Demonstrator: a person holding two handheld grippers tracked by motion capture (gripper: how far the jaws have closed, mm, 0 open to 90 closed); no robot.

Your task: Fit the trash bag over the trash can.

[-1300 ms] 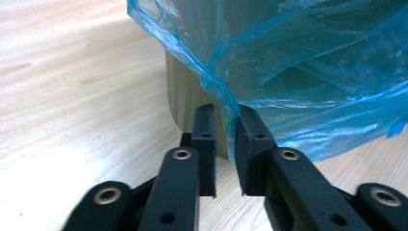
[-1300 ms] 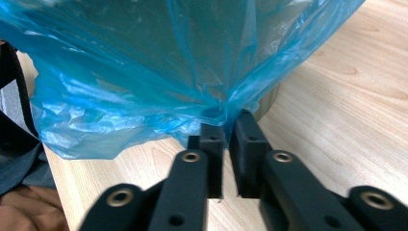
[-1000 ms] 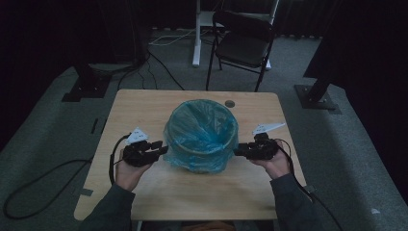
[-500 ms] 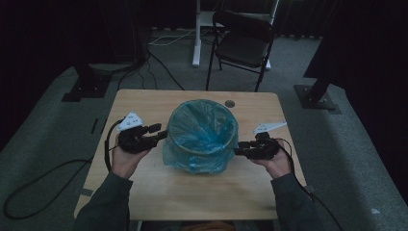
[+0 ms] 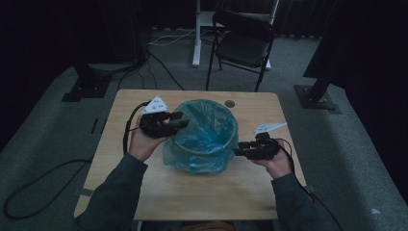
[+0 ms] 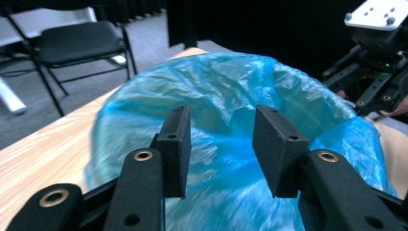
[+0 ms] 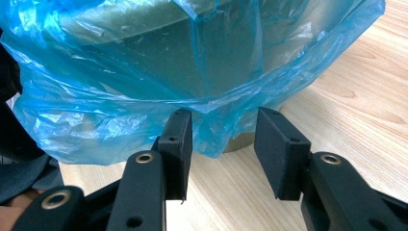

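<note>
In the high view, the left tool is being lifted from the bin's side to its rim, suggesting the blue bag is being fitted on the central tabletop. In the left gripper view, spread jaws are hovering over the liner. In the right gripper view, the right tool, spread, is being held at the bag's loose hem, with open wood alongside.

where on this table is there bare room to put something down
Bare wood along the table near edge, between the sleeves, and in the far left corner. The middle is crowded: the blue-bagged bin sits there, left gripper at its rim, right gripper at its side.
</note>
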